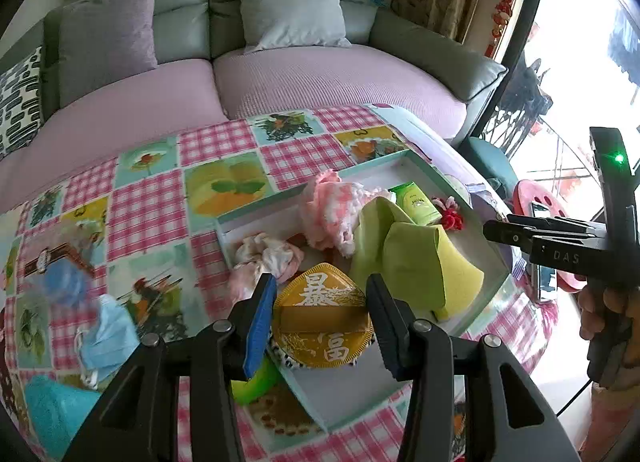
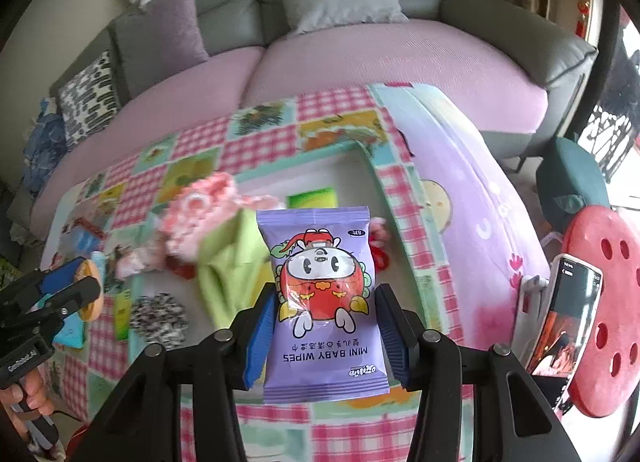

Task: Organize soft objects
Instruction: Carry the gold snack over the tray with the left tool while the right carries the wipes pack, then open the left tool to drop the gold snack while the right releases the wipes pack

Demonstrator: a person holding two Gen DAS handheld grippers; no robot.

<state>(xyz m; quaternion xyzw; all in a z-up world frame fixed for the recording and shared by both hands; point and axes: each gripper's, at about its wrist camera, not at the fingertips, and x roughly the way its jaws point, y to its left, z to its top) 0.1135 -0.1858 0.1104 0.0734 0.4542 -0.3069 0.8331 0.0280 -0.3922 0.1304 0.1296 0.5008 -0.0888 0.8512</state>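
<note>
A: What is the right gripper (image 2: 325,326) carrying?

B: A purple pack of baby wipes (image 2: 322,302), clamped between the blue pads by its lower half, printed face up and reading upside down. It sits mid-frame in the right wrist view, hanging over the near edge of the mint-rimmed tray (image 2: 362,152). My guess is it is held flat so it can be laid in beside the other soft things.

A: And the left gripper (image 1: 322,316)?

B: Clenched on a yellow fan-shaped pouch (image 1: 320,314) with white characters, low in the centre of the left wrist view. The pouch hovers over the tray's near corner, above a black-and-white speckled thing I can't make out.

A: What's already in the tray?

B: A pink-and-white fluffy cloth (image 1: 332,208), a green cloth (image 1: 404,258) folded loosely, a pale crumpled scrunchie (image 1: 266,256), a green packet (image 1: 416,204) and a red scrunchie (image 1: 452,218) toward the right.

A: Anything left outside?

B: Blue face masks (image 1: 104,336) and a turquoise towel (image 1: 56,414) at lower left on the checked surface (image 1: 144,218).
</note>
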